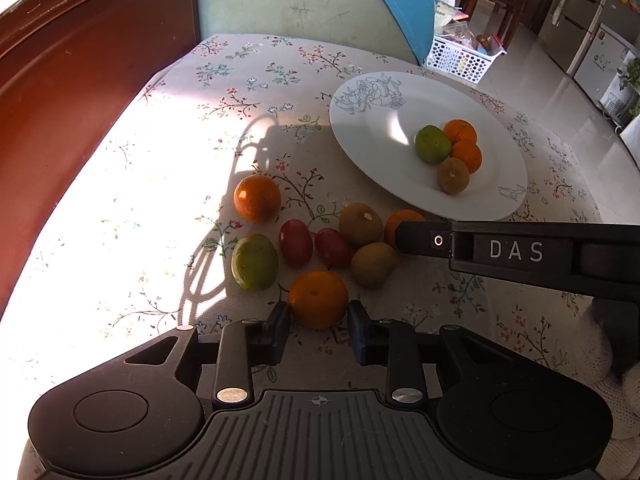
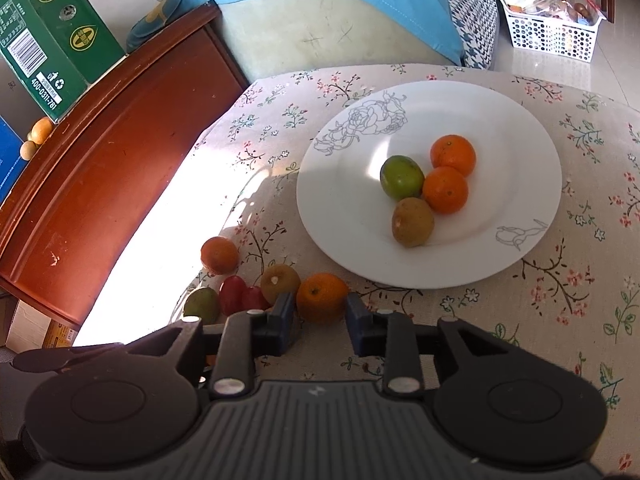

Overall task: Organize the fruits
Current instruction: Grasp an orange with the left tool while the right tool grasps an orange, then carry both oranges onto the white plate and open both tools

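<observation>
Both grippers are clamped on an orange apiece, left gripper (image 1: 319, 314) on the near orange (image 1: 318, 298) and right gripper (image 2: 320, 314) on another orange (image 2: 322, 296) by the plate (image 2: 532, 136), probably so both go over together to join the four fruits there.

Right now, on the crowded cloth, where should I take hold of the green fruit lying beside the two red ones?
Probably take the green fruit from above, leaning in from its sunlit side, where the cloth is bare. Set the jaws on its near and far ends: a red fruit crowds its other flank, leaving little room for a finger there.
</observation>
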`<state>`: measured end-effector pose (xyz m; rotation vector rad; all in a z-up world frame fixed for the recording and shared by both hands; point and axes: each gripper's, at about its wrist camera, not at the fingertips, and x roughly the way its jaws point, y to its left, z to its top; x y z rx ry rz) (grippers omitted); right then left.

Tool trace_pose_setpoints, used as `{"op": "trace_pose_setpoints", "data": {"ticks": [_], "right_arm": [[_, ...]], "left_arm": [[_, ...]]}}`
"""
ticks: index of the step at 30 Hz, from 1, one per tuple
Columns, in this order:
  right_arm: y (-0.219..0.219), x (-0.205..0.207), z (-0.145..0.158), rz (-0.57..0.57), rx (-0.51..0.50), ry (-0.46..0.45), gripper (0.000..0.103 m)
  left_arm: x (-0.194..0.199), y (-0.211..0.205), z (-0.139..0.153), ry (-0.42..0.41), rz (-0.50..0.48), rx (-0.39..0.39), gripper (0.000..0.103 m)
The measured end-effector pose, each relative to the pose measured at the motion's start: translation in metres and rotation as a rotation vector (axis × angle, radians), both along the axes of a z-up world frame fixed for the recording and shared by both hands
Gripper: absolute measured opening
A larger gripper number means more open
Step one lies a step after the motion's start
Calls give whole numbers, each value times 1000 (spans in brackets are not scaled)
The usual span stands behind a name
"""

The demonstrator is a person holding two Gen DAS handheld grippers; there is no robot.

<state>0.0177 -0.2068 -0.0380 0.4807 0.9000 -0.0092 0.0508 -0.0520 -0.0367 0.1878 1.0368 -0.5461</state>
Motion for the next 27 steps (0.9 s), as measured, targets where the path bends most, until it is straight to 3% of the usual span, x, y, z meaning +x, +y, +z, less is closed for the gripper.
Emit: {"op": "trace_pose_setpoints", "data": {"ticks": [12,27], "right_arm": [[-4,0,0,-13,24,2,29],[-44,-24,50,-58,57,-128,29]], "left_arm": [[-1,-7,1,-11,-2,14,28],[0,-15,46,-81,-3,-72,28]]}}
